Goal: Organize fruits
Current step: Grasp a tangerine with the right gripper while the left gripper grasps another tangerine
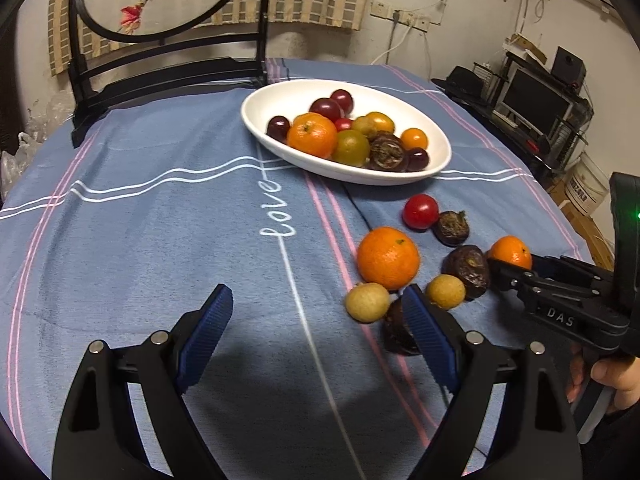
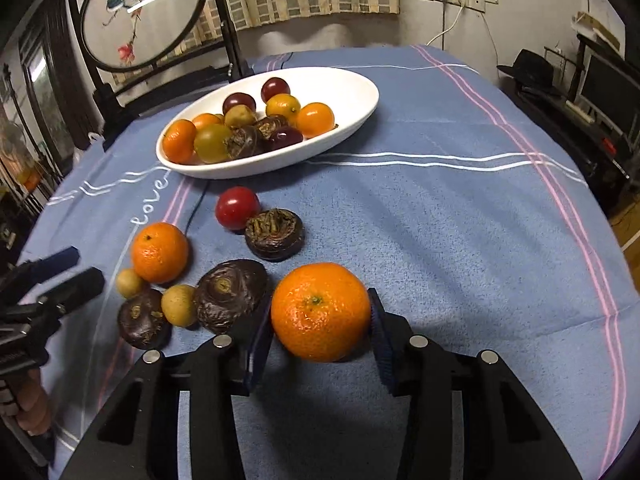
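A white oval bowl (image 1: 280, 96) (image 2: 352, 84) holds several mixed fruits at the far side of the blue cloth. In front of it lie loose fruits: a red tomato (image 2: 237, 207), dark water chestnuts (image 2: 274, 233), a tangerine (image 2: 159, 252) (image 1: 388, 258) and small yellow longans (image 2: 179, 305). My right gripper (image 2: 320, 316) (image 1: 500, 266) is closed on another tangerine (image 2: 321, 311) (image 1: 511, 252), its blue pads touching both sides. My left gripper (image 1: 318, 312) (image 2: 68, 268) is open and empty, low over the cloth, left of the loose fruits; its right finger partly hides a chestnut (image 1: 396, 332).
A black-framed round embroidery screen (image 2: 140, 12) stands behind the bowl at the table's far left. Shelves with a monitor (image 1: 536, 100) stand off the right side. The cloth (image 2: 460, 220) stretches right of the fruits.
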The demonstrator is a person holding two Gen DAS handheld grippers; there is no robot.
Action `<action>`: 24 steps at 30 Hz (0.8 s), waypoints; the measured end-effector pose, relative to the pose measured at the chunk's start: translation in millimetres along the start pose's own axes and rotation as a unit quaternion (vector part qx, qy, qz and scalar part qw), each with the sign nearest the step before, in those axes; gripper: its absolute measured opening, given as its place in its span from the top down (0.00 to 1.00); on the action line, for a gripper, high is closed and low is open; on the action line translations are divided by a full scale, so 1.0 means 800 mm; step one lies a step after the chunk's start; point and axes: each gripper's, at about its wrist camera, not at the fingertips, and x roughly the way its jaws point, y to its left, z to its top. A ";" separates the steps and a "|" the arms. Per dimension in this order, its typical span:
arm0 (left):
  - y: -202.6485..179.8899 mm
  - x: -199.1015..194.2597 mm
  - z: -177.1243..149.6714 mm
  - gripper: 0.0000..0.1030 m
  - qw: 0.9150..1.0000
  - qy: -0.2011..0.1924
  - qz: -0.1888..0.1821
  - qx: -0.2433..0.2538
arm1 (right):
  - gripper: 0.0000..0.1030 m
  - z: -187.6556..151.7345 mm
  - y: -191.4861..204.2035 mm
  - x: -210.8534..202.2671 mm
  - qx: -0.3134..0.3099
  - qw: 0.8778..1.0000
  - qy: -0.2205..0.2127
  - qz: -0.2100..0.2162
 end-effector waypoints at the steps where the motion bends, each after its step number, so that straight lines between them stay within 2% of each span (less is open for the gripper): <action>1: -0.003 0.000 0.000 0.18 1.000 -0.001 0.002 0.004 | 0.57 0.000 0.001 0.001 -0.001 1.000 0.000 -0.001; 7: -0.019 0.010 0.007 0.18 1.000 0.015 0.011 0.019 | 0.56 -0.003 -0.001 0.000 -0.005 1.000 -0.004 0.006; 10: -0.035 0.024 0.013 0.24 0.998 0.021 0.033 0.045 | 0.56 -0.004 -0.003 -0.001 -0.003 1.000 -0.005 0.013; 12: -0.042 0.035 0.018 0.28 0.998 0.033 0.032 0.050 | 0.56 -0.004 -0.003 -0.001 -0.004 1.000 -0.005 0.015; 15: -0.050 0.054 0.023 0.35 0.997 0.061 0.008 0.042 | 0.56 -0.004 -0.003 -0.001 -0.005 1.000 -0.006 0.014; 18: -0.064 0.060 0.027 0.57 0.996 0.058 0.002 0.064 | 0.56 -0.004 -0.004 -0.001 -0.003 1.000 -0.006 0.016; 24: -0.061 0.059 0.032 0.59 0.996 0.070 -0.008 0.060 | 0.57 -0.004 -0.006 -0.002 0.001 1.000 -0.009 0.022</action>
